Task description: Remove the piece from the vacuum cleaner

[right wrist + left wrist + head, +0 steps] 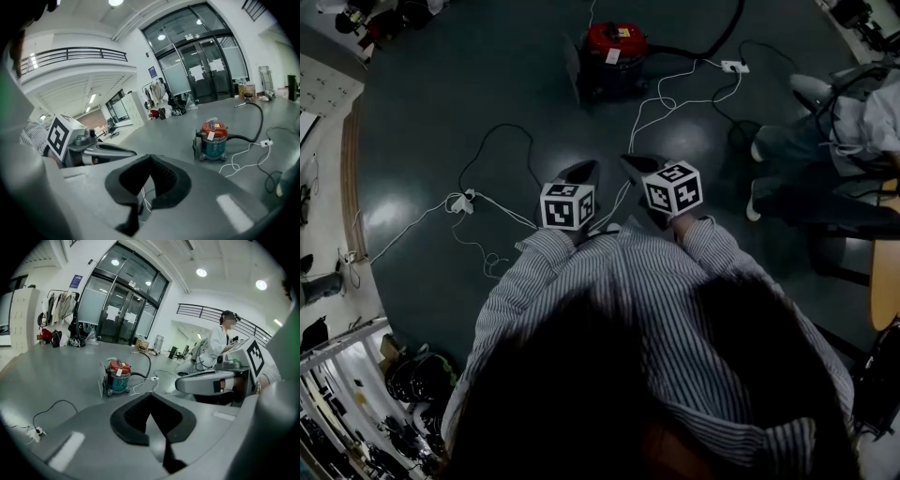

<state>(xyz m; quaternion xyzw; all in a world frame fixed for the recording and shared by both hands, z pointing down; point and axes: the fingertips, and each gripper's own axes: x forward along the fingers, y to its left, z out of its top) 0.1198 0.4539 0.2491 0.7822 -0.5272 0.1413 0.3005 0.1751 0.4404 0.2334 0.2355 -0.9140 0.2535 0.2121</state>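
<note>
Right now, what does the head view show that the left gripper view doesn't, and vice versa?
Head view only: the person's striped shirt and the marker cube on the left gripper.
Left gripper view only: the glass doors, the ceiling lights, and that gripper's jaws closed together with nothing between them.
Both: the red-lidded vacuum cleaner with its black hose, white cables on the floor, and the right gripper.

white cables (667,97) snake across a dark grey floor (422,112) to a power strip (733,67); glass doors (119,310) and a rack of coats (58,310) line the far wall, while a person in white (216,345) sits beneath a railed balcony (206,312).
</note>
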